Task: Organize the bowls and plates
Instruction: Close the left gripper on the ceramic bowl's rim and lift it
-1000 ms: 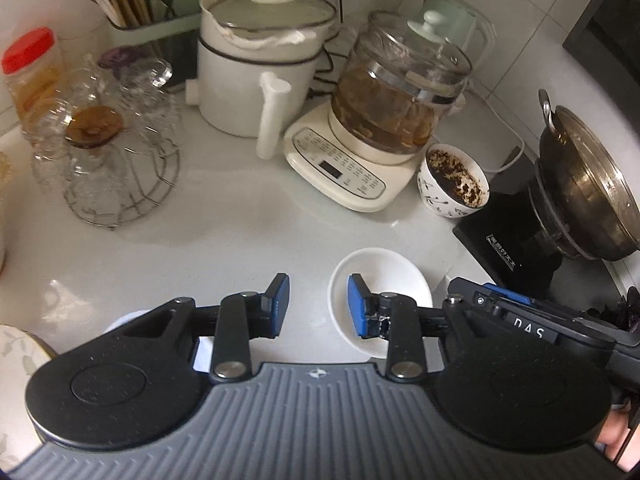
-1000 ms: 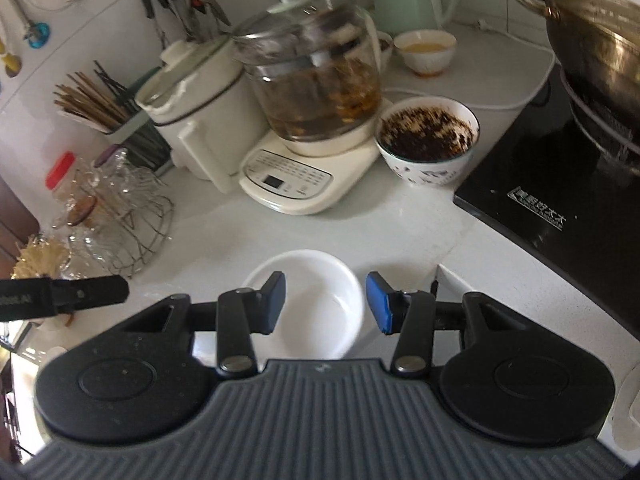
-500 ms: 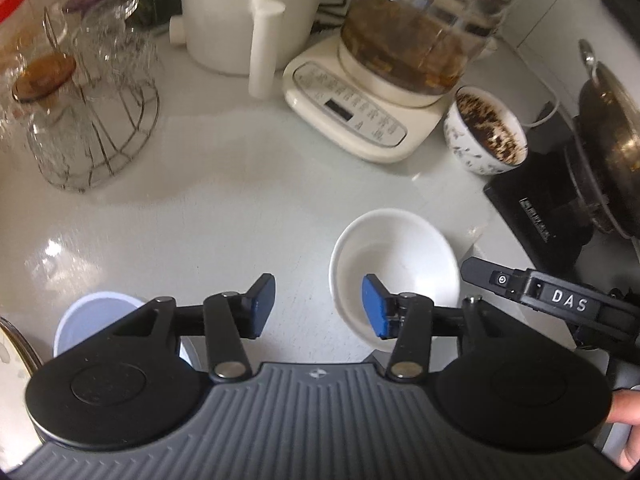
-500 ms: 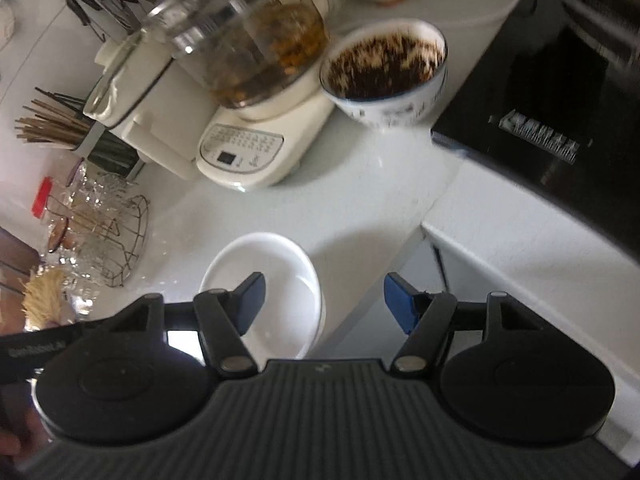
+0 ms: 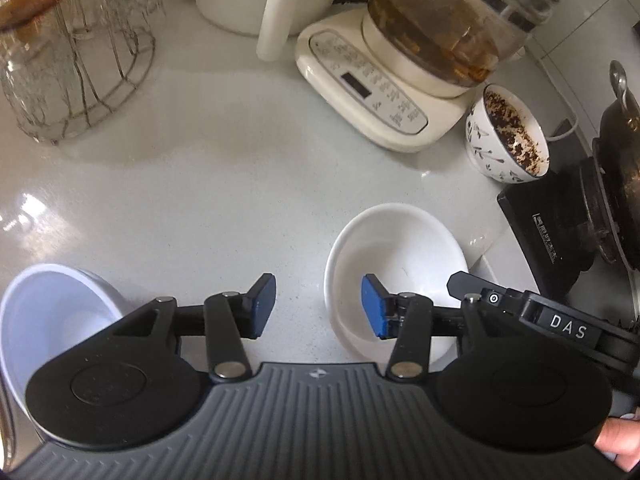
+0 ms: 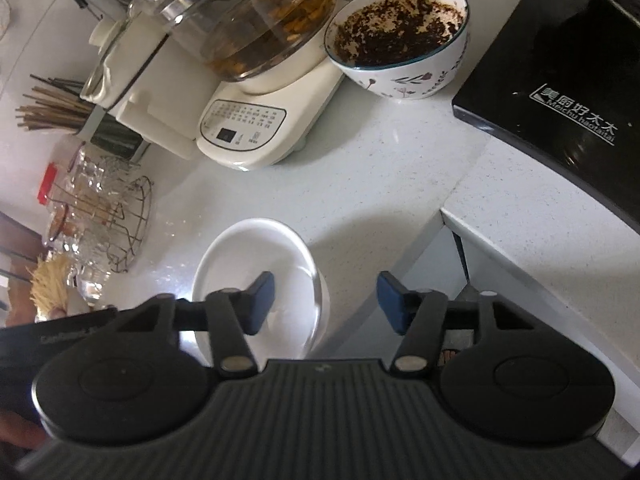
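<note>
Over the front edge of the worktop (image 5: pixel 224 184), the left gripper (image 5: pixel 319 306) is held with its jaws spread wide and nothing between them; its right pad is seen over the near rim of a white bowl (image 5: pixel 394 252). The right gripper (image 6: pixel 326 302) is likewise spread and empty, straddling the right rim of the same white bowl (image 6: pixel 256 264), which rests near the worktop's front edge. A pale blue bowl (image 5: pixel 48 320) is seen at the front left corner. Further back, a patterned bowl (image 6: pixel 400 40) of dark crumbs stands just beside a glass kettle (image 5: pixel 452 20) and near a black cooktop (image 6: pixel 568 80).
</note>
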`<state>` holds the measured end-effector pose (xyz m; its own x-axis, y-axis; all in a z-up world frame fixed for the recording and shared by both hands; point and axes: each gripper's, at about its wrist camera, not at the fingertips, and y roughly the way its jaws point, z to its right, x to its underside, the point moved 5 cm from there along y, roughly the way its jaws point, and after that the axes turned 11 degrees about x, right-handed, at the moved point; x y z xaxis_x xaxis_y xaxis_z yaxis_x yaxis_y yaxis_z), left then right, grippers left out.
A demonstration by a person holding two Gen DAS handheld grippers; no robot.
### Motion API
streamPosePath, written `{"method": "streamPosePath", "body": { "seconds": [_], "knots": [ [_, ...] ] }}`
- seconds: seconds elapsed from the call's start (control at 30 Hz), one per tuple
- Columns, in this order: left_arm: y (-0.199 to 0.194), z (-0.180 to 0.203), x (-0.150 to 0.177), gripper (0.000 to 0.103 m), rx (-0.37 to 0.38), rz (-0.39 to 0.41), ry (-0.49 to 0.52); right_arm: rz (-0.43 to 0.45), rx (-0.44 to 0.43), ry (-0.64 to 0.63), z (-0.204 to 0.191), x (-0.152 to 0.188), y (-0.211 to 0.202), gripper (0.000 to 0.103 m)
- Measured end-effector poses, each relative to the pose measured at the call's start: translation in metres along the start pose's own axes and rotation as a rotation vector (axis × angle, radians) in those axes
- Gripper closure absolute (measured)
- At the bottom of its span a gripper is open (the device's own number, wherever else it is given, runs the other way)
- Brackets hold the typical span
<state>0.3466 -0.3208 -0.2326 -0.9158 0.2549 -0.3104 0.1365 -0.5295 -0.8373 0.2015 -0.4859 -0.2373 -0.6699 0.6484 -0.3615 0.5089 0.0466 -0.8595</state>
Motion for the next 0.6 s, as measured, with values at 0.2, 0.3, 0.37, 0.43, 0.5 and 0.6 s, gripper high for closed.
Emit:
{"method": "streamPosePath", "body": {
  "seconds": [0.2, 0.3, 0.37, 0.43, 0.5, 0.6],
  "knots": [
    [0.010, -0.005, 0.004, 0.065, 0.011, -0.014, -0.009, -0.001, -0.002, -0.022, -0.004, 0.002, 0.005, 0.081],
    [0.014, -0.009, 0.006, 0.076, 0.037, -0.020, -0.031, -0.011, -0.010, -0.035, -0.007, 0.005, 0.008, 0.088],
    [0.014, -0.010, 0.007, 0.084, 0.056, -0.016, -0.040, -0.011, -0.004, -0.041, -0.008, 0.008, 0.009, 0.093],
    [0.015, -0.011, 0.008, 0.088, 0.075, -0.012, -0.052, -0.006, 0.001, -0.051, -0.010, 0.009, 0.009, 0.093],
    [0.015, -0.012, 0.009, 0.090, 0.088, -0.008, -0.056, -0.004, 0.007, -0.060, -0.012, 0.009, 0.009, 0.095],
    [0.011, -0.011, 0.010, 0.090, 0.091, 0.005, -0.049, 0.005, 0.007, -0.084, -0.018, 0.009, 0.008, 0.095]
  ]
}}
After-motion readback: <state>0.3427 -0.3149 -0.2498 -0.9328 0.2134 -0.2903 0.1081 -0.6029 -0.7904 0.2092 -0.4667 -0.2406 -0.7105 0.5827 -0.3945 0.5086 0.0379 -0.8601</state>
